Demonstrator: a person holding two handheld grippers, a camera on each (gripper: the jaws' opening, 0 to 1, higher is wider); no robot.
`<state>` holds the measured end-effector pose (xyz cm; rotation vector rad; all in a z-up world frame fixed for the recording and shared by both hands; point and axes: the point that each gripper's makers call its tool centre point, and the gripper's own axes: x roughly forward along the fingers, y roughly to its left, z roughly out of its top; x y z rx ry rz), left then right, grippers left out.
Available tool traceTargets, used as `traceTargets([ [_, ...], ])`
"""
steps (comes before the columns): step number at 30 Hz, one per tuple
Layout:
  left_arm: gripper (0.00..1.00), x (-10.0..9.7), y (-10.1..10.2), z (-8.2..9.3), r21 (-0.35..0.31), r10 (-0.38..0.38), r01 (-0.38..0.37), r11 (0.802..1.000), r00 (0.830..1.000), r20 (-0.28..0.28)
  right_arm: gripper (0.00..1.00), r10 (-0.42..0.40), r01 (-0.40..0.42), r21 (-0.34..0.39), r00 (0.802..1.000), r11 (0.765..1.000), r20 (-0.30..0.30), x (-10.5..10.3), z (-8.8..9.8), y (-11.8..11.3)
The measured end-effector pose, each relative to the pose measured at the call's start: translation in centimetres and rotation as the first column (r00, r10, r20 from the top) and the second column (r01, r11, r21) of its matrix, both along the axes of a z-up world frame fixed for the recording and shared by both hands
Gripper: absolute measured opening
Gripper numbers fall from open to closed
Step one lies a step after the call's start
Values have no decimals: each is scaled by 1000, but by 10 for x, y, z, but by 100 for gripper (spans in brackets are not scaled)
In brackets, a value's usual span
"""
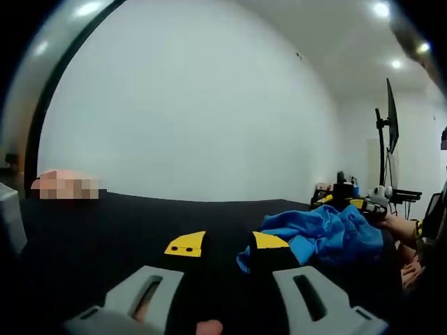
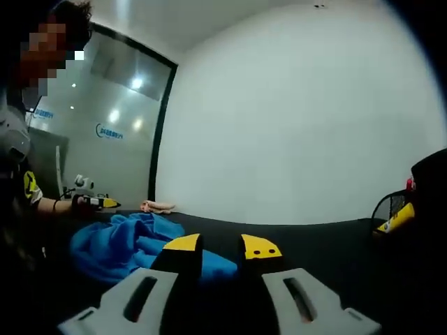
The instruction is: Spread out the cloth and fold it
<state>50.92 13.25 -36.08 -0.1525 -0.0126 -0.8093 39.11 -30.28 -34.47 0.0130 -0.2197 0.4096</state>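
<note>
A crumpled blue cloth [image 1: 321, 234] lies in a heap on the black table [image 1: 105, 230]. My left gripper [image 1: 227, 244] is open just above the table, and its right yellow-tipped jaw is at the cloth's near left edge. Beyond the heap, a hand holds my right gripper [image 1: 370, 201]. In the right gripper view the same cloth [image 2: 119, 244] lies to the left. My right gripper [image 2: 221, 246] is open, with its left jaw in front of the cloth's edge and nothing between the jaws. At the far left of that view, past the cloth, is the left gripper [image 2: 94, 202].
A monitor on a stand [image 1: 390, 125] rises at the table's right end. A glass wall [image 2: 105, 139] stands behind the person [image 2: 17, 174]. A small pink object [image 2: 157, 206] lies on the table past the cloth. A black and yellow device [image 2: 398, 216] sits far right.
</note>
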Motion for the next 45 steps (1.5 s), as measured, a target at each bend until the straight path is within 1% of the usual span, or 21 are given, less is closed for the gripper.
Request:
traceTargets([
  [5, 14, -13, -26, -15, 127, -102, 103, 987, 995, -9, 28, -23, 22, -26, 999, 999, -36, 7, -8, -4],
  [6, 2, -14, -28, -19, 182, -111, 109, 977, 994, 1, 28, -28, 26, -32, 999, 999, -35, 6, -8, -3],
  [7, 1, -14, -33, -16, 215, -113, 103, 971, 993, 37, 28, -29, 28, -42, 999, 999, -29, 5, -8, -1],
  [8, 0, -19, -35, -21, 219, -131, 126, 967, 991, 7, 28, -26, 25, -50, 999, 998, -31, 5, -9, 0],
  [10, 0, -21, -37, -15, 200, -147, 138, 970, 989, 30, 20, -3, 0, -52, 998, 999, -60, 3, -12, 5],
  [12, 0, -23, -37, -4, 116, -138, 135, 984, 990, 17, 1, 35, -39, -32, 993, 999, -109, -1, -14, 12],
  [13, 0, -24, -37, -2, 93, -144, 144, 985, 990, 1, 0, 73, -73, 1, 989, 997, -131, -4, -12, 17],
  [15, 3, -29, -40, 0, 62, -153, 154, 986, 988, -32, 0, 105, -108, -22, 990, 994, -97, -7, -7, 22],
  [18, 10, -41, -53, 1, 116, -188, 187, 976, 982, 3, 0, 98, -100, -24, 993, 995, -60, -6, 0, 28],
  [20, 16, -55, -66, 2, 172, -231, 224, 959, 973, 18, 7, 111, -112, 3, 991, 994, -69, -6, 3, 35],
  [23, 22, -74, -88, 9, 174, -302, 296, 939, 953, 11, 18, 203, -203, 14, 974, 979, -102, -15, 3, 62],
  [26, 25, -88, -111, 12, 195, -375, 369, 909, 927, -9, 19, 206, -216, -115, 974, 969, -93, -21, 7, 85],
  [29, 25, -106, -140, 12, 200, -444, 440, 875, 896, -31, 20, 317, -328, -80, 940, 941, -128, -32, 9, 114],
  [30, 25, -104, -156, 11, 225, -455, 452, 863, 890, -43, 21, 313, -327, -107, 941, 939, -131, -31, 8, 121],
  [34, 25, -92, -190, 8, 196, -454, 463, 864, 886, -95, 30, 289, -328, -159, 930, 931, -226, -23, -9, 128],
  [37, 26, -90, -211, -6, 248, -465, 487, 838, 873, -144, 33, 321, -351, -92, 915, 932, -243, -22, -8, 134],
  [40, 26, -94, -229, -18, 246, -493, 524, 815, 851, -180, 35, 415, -444, -70, 874, 893, -254, -35, -11, 158],
  [41, 25, -96, -234, -23, 217, -486, 529, 820, 845, -223, 35, 423, -460, -88, 864, 883, -271, -38, -16, 163],
  [43, 11, -89, -231, -33, 284, -438, 486, 827, 872, -219, 28, 357, -431, -189, 875, 882, -328, -38, -35, 164],
  [44, 2, -84, -227, -36, 314, -405, 459, 831, 887, -222, 16, 325, -413, -239, 885, 879, -333, -37, -41, 159],
  [45, 1, -86, -223, -32, 303, -420, 473, 827, 879, -225, 11, 318, -414, -278, 889, 867, -330, -39, -44, 158],
])
